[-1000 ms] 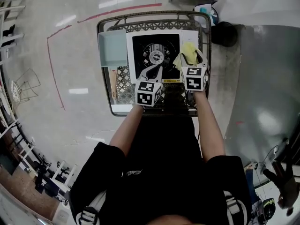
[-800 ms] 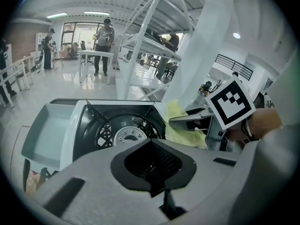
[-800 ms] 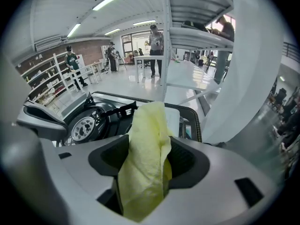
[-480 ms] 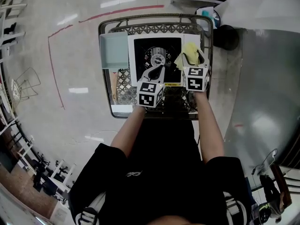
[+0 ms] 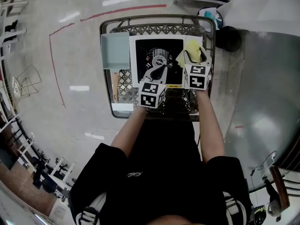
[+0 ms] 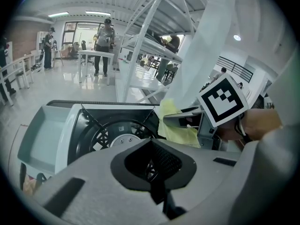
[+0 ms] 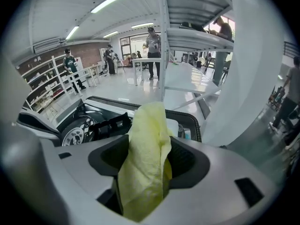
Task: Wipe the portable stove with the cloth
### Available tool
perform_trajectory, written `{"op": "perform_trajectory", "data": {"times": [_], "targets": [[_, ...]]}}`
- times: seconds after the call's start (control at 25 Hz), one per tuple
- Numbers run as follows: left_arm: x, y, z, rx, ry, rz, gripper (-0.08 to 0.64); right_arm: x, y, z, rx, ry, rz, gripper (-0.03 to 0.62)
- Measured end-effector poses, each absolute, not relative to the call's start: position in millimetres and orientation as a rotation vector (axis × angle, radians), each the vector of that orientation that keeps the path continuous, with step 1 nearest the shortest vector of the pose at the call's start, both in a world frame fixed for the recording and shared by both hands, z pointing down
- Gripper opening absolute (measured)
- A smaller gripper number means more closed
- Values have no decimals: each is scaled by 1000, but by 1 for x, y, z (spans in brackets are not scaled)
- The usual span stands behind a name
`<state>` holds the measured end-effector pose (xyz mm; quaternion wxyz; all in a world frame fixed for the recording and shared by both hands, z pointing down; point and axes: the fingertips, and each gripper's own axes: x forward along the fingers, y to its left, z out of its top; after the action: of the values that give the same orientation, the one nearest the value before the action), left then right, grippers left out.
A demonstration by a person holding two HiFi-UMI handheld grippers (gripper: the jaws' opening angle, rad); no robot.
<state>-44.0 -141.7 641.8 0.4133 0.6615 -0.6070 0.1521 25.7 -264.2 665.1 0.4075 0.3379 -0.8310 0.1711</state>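
Jaws of the right gripper (image 7: 146,170) clenched on the yellow cloth (image 7: 145,139) — a fold stands up between them; jaws of the left gripper (image 6: 157,170) pressed together, nothing in them. Head view: cloth at the right edge of the portable stove (image 5: 140,50), beside the black burner well; contact with the surface cannot be told; left gripper poised over the burner (image 5: 157,59). Stove sits in a wire basket (image 5: 117,86) — a pale teal tray (image 5: 115,50) just left of it; basket stands on a glossy floor (image 5: 70,125).
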Motion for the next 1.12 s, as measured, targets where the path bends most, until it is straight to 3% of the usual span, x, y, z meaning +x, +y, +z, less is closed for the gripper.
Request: {"op": "perform_trajectory", "data": {"times": [0.8, 1.12], "targets": [[-57, -175, 609, 1751, -1519, 380, 17, 12, -286, 661, 803, -2113, 386, 265], [-44, -235, 588, 2054, -1381, 683, 17, 16, -288, 644, 822, -2230, 358, 278]]}}
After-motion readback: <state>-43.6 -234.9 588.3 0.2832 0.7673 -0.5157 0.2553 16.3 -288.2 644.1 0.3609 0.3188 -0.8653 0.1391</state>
